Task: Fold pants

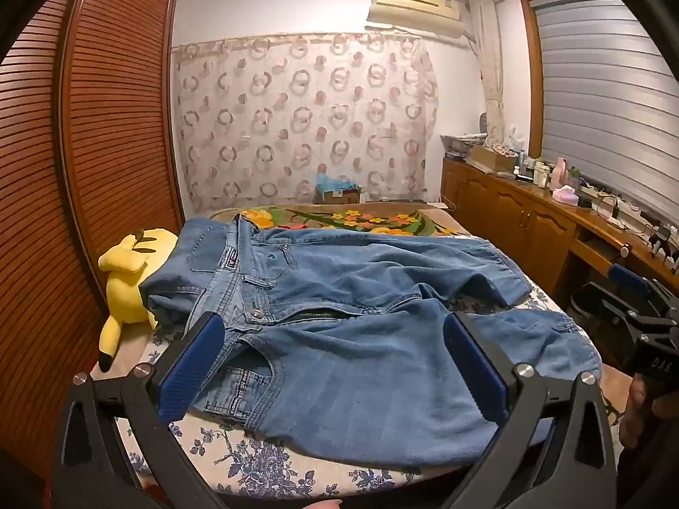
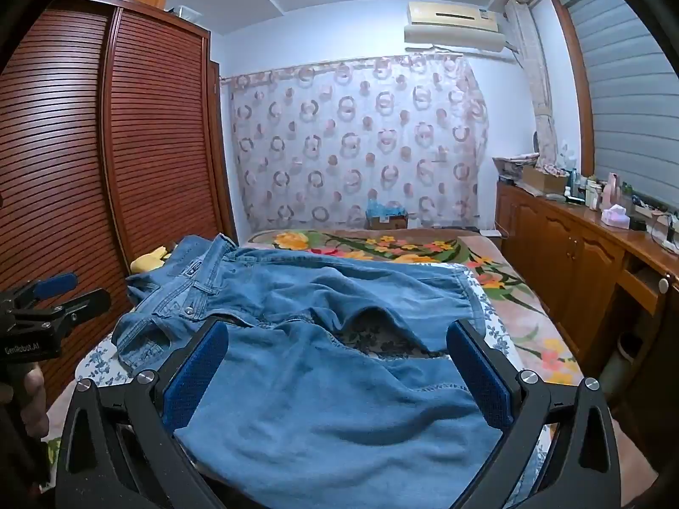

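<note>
1. Left wrist view: the left tongs (image 1: 333, 362) stand wide with nothing gripped, hovering over the waist end of the jeans (image 1: 365, 318). The jeans lie spread on the bed (image 1: 254, 462), waistband to the left, zipper open, legs running right. A yellow plush (image 1: 127, 284) lies just beside the waistband, against the wardrobe (image 1: 85, 148); this view shows it whole. At the right edge the right tongs (image 1: 628, 292) appear from the side, with a hand (image 1: 636, 407) below them.

2. Right wrist view: the right tongs (image 2: 337, 369) also stand wide, empty, over the leg part of the jeans (image 2: 322, 381). Here a gap between the two legs shows the sheet, and only a sliver of the plush (image 2: 148, 261) peeks out behind the waistband. The left tongs (image 2: 55, 292) show at the left edge. The cluttered surface (image 2: 615, 233) runs along the right wall.
</note>
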`<action>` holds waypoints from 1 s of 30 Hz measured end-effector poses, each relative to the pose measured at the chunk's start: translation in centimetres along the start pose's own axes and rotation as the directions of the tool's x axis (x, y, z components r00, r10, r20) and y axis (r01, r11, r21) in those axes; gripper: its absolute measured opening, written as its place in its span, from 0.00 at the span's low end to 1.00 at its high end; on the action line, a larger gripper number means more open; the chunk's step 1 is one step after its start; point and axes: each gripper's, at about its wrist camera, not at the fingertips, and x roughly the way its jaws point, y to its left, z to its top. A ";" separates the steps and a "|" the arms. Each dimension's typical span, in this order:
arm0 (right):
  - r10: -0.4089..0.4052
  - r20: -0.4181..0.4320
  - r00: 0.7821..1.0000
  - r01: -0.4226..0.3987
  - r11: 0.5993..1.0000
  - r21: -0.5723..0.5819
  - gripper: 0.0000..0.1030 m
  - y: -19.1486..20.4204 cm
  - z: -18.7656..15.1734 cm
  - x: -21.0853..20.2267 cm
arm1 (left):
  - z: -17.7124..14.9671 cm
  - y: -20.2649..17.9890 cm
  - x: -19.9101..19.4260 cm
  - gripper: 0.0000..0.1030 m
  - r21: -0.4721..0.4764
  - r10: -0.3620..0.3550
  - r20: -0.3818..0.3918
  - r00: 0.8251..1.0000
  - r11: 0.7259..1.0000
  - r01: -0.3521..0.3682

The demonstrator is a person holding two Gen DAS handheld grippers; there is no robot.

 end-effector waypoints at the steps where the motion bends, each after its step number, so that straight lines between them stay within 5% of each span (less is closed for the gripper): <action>1: 0.000 0.000 1.000 0.000 1.000 -0.001 1.00 0.0 0.0 0.0 | 0.0 0.0 0.0 1.00 0.000 -0.002 -0.001 1.000 1.000 0.002; 30: -0.009 0.008 1.000 0.009 1.000 -0.018 1.00 0.4 -0.1 -0.3 | 0.0 -0.1 0.1 1.00 0.005 0.007 0.000 1.000 1.000 -0.007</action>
